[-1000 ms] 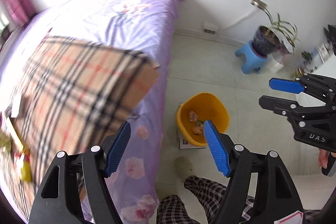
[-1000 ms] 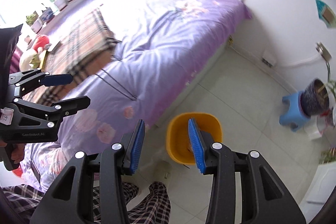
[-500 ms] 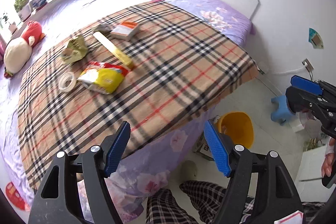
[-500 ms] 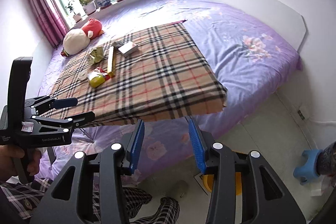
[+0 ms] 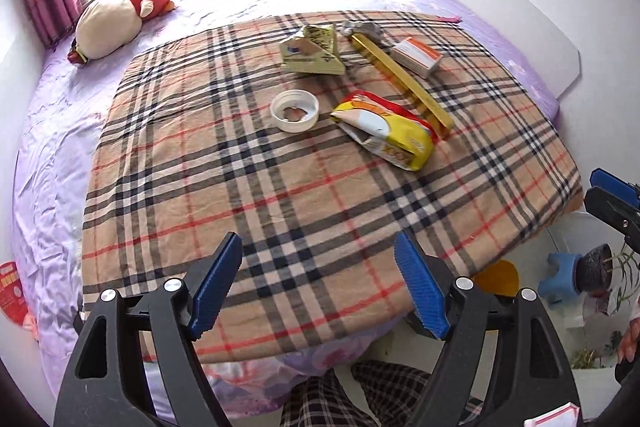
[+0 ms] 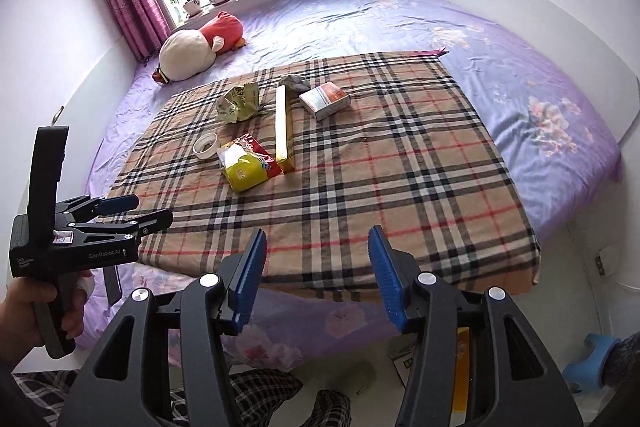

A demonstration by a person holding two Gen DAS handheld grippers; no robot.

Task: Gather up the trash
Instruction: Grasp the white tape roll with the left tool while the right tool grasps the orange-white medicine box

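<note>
Trash lies on a plaid blanket (image 5: 280, 195) (image 6: 380, 179) spread over the bed: a yellow snack bag (image 5: 386, 133) (image 6: 246, 165), a white tape ring (image 5: 295, 110) (image 6: 205, 145), a crumpled green wrapper (image 5: 314, 51) (image 6: 238, 103), a long yellow box (image 5: 400, 79) (image 6: 283, 127), a small orange-white carton (image 5: 418, 57) (image 6: 325, 100) and a grey crumpled wad (image 5: 362, 27) (image 6: 295, 82). My left gripper (image 5: 320, 285) (image 6: 128, 211) hangs over the blanket's near edge, its jaws opening with nothing between them. The jaws of my right gripper (image 6: 318, 277) are also opening, empty, above the near edge.
A yellow bin (image 5: 496, 277) (image 6: 460, 359) stands on the floor below the bed's edge, mostly hidden. A plush toy (image 5: 120, 15) (image 6: 200, 45) lies near the window with potted plants. A blue stool (image 5: 558, 277) with a plant pot is at the right. Plaid-trousered legs (image 5: 332, 399) show below.
Both grippers swung away from the yellow bin on the floor up toward the bed, so the trash on the blanket now fills the view. Both pairs of jaws stand wider.
</note>
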